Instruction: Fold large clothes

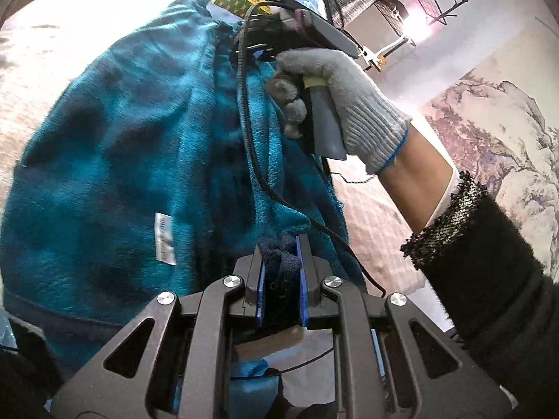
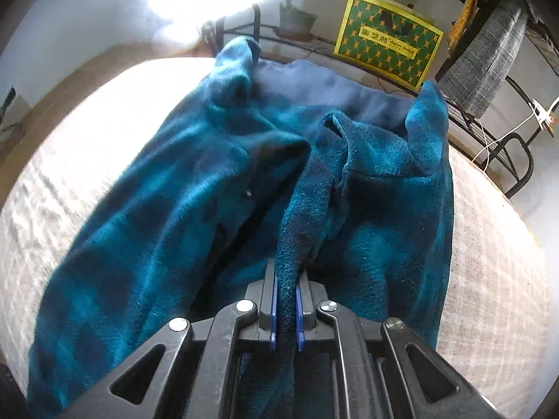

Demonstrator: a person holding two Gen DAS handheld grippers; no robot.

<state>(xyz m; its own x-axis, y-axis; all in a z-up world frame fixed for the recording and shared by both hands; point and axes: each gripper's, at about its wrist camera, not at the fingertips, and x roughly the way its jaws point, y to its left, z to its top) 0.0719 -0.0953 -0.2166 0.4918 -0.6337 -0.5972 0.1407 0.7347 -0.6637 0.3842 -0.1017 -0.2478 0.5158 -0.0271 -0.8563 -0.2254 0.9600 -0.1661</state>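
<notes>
**Two grippers, one fleece garment**

One teal-and-dark checked fleece garment (image 2: 181, 209) lies spread over a pale quilted bed (image 2: 496, 251), and both grippers are clamped onto it. The left gripper (image 1: 281, 272) pinches a bunched fold of dark fleece between its blue pads (image 1: 303, 279); how much cloth runs behind the pads is hidden by the jaw housing. The right gripper (image 2: 286, 309) is squeezed tight on a narrow ridge of the garment's edge, the pads almost meeting around it.

In the left wrist view, the gloved right hand (image 1: 335, 104) grips the handle of the other tool, whose fingertips are hidden behind the fleece there. One black cable (image 1: 251, 146) trails from that tool across the cloth. One white label (image 1: 165, 237) is sewn to the garment; its print is too blurred to read. The garment's lower part is cut off by the frame in both views, so its full shape cannot be told.

A plain blue lining (image 2: 335, 87) shows at the far end of the garment. Behind the bed stand one green-and-yellow patterned box (image 2: 387, 45), one potted plant (image 2: 295, 17) and one black metal frame (image 2: 506, 139) with a grey checked cloth (image 2: 489, 59) hanging nearby. A bright glare at the upper left of the right wrist view washes out whatever is there.
</notes>
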